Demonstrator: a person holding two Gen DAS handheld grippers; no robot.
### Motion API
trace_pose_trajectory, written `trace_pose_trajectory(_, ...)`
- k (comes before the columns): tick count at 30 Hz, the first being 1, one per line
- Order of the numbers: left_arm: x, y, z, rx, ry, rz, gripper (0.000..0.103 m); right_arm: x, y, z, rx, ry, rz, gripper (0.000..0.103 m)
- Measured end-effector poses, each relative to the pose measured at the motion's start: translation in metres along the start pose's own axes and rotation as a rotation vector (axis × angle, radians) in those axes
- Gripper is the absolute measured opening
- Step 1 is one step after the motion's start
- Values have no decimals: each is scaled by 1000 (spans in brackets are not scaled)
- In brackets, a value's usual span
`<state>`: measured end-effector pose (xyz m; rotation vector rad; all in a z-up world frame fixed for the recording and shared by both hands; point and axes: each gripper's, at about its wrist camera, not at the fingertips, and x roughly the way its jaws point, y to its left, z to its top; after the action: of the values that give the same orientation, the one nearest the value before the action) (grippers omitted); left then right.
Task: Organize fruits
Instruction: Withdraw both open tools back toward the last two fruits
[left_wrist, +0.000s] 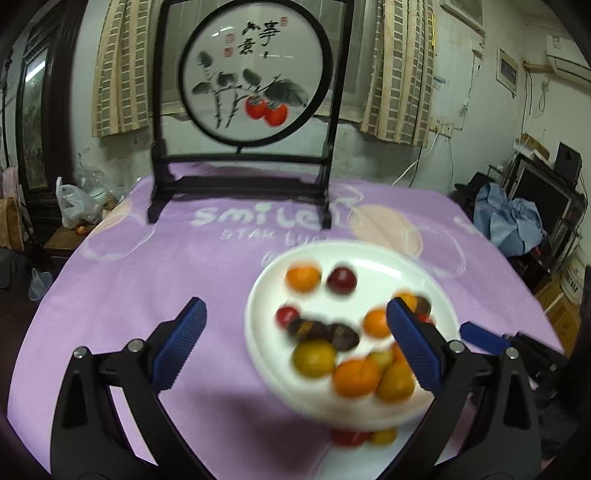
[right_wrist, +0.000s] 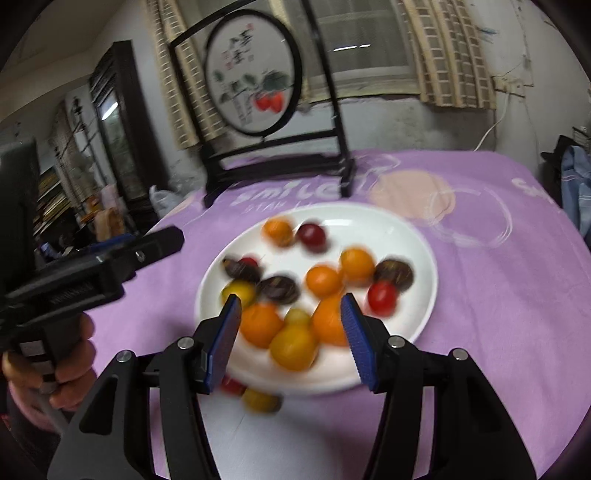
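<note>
- Covered by a soft lilac cloth printed with pale circles and white lettering: a counter (left_wrist: 147, 288) filling the lower half of both views, matte and slightly fuzzy.
- Standing upright at the far edge of the counter: a dark wooden frame holding a round white painted panel (left_wrist: 255, 74), brush-drawn leaves and two red fruits on it.
- Resting on the cloth, nearer the cameras: a wide, glossy white round plate (right_wrist: 417, 236), shallow and smooth-rimmed, blurred by motion.
- Scattered across the plate: small round fruits (right_wrist: 321, 280), smooth-skinned; orange, yellow, bright red, deep plum and dark brown-striped ones, some touching in a cluster at the near side.
- Lying off the plate, on a pale patch just beside its near rim: one small red fruit and one yellow fruit (right_wrist: 260, 400).
- Left gripper (left_wrist: 295, 347), black-framed with ridged blue pads: jaws spread wide, nothing between the pads, one pad over the bare cloth, the other across the plate's right side.
- Right gripper (right_wrist: 291, 343), same build: jaws partly apart, pressing on nothing, framing the near orange and yellow fruits.
- Seen at the right view's left edge: a hand (right_wrist: 55, 369) gripping the left tool's handle.
- Step in hand, as a judgement: lining up on a fruit, none held yet.
- Next move likely calls for lowering around one round fruit and closing gently; smooth skins may roll or slip.
</note>
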<state>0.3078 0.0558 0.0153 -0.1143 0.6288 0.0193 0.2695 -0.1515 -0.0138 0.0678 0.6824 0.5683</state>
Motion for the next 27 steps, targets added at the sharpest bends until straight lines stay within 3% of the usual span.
trace_pose_trajectory(6, 5, 39, -54, -94, 114, 88, 101, 2, 23, -36, -58, 87, 18, 56)
trace_pose_trajectory(10, 16, 53, -64, -134, 180, 109, 101, 14, 34, -49, -117, 141, -26, 56)
trace_pose_trajectory(19, 12, 60, -66, -182, 186, 88, 101, 38, 32, -61, -128, 228, -60, 56)
trace_pose_trajectory(27, 10, 56, -65, -185, 189, 67, 101, 43, 38, -60, -153, 221, -62, 53)
